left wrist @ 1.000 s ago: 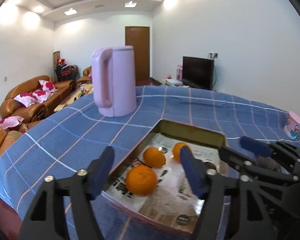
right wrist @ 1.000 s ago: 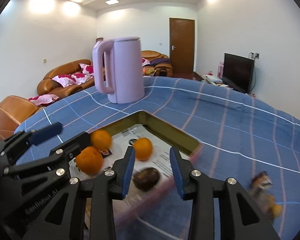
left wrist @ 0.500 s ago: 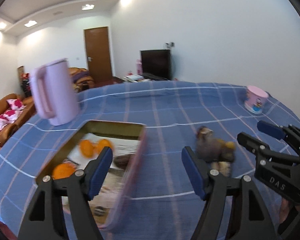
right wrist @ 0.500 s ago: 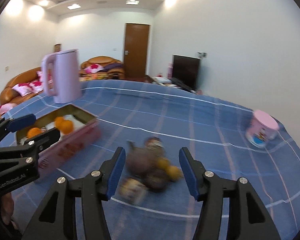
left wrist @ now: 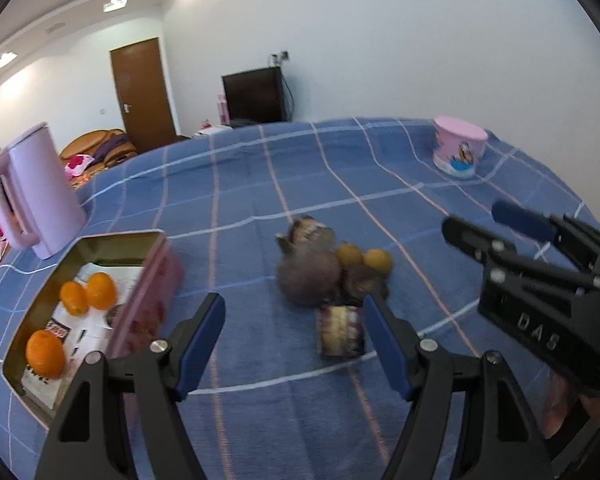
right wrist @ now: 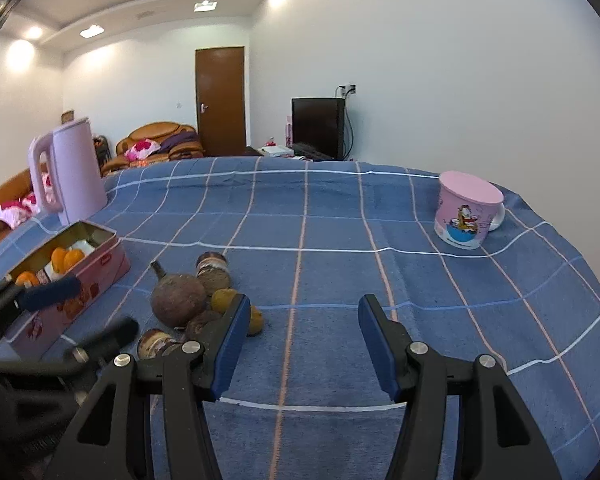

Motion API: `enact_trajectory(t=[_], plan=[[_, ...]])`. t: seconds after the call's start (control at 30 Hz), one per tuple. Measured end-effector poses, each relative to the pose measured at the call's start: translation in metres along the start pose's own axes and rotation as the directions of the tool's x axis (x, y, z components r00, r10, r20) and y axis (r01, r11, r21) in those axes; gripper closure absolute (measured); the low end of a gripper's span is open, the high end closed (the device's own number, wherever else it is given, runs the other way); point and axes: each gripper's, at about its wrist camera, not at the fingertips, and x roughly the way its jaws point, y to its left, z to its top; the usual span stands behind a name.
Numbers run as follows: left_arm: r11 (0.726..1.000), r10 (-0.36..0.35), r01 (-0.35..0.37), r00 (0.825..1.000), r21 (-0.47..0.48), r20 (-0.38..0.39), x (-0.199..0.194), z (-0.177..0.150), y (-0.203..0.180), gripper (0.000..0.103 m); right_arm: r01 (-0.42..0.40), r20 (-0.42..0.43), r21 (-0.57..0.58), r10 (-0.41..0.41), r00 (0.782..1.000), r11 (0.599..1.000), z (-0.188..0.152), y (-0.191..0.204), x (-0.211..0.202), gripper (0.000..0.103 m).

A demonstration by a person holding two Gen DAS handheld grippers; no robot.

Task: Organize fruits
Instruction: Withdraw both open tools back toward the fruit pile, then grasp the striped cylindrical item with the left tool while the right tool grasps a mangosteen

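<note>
left hand-held gripper [left wrist: 294,334] released | right hand-held gripper [right wrist: 304,340] released, marked "DAS"

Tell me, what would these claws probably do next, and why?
Probably the left claw eases forward and down over the big brown fruit. Both claws are open and empty, three oranges already lie in the pink tin, and a pile of fruit sits loose on the blue cloth just ahead of the left claw. The right claw points past the pile.
</note>
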Motion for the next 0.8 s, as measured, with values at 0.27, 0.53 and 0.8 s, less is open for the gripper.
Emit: enact_trajectory(t=[0.27, 0.53, 0.8], plan=[[0.994, -0.105, 0.104, 0.984, -0.017, -0.147, 0.029, -0.005, -0.008, 0.069, -0.024, -0.016, 0.071, 0.025, 1.000, 0.997, 0.000, -0.015, 0.006, 0.041], [0.997, -0.061, 0.058, 0.996, -0.053, -0.058, 0.010, 0.003, 0.013, 0.072, -0.067, -0.024, 0.042, 0.068, 0.997, 0.997, 0.002, -0.005, 0.010, 0.041], [0.994, 0.023, -0.028, 0.999, -0.103, -0.043, 0.018, 0.007, 0.039, 0.072, -0.184, -0.138, -0.017, 0.180, 0.974, 0.983, 0.005, 0.035, 0.034, 0.041]])
